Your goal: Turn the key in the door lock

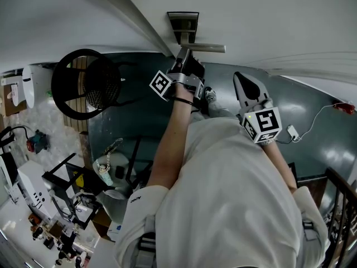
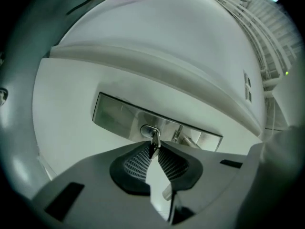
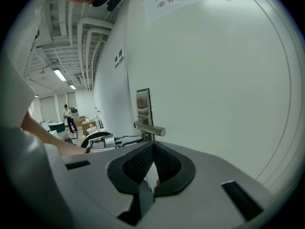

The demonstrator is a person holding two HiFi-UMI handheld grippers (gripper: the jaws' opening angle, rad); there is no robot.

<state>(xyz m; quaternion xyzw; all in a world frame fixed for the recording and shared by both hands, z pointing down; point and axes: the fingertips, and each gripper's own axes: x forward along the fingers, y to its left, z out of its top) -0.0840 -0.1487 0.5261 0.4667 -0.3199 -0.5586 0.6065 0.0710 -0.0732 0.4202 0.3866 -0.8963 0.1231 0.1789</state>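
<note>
The key (image 2: 153, 141) sticks out of the lock (image 2: 149, 130) in the door's metal plate (image 2: 114, 114), with the handle (image 2: 189, 140) at its 3 o'clock. The left gripper (image 2: 153, 151) pinches the key's head. It is small, stiff, slick metal, so grip the flat faces squarely. The right gripper (image 3: 151, 148) is clenched and empty.

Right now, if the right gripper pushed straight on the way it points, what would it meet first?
Probably the white door, close beside the lever handle; depth is hard to judge.
</note>
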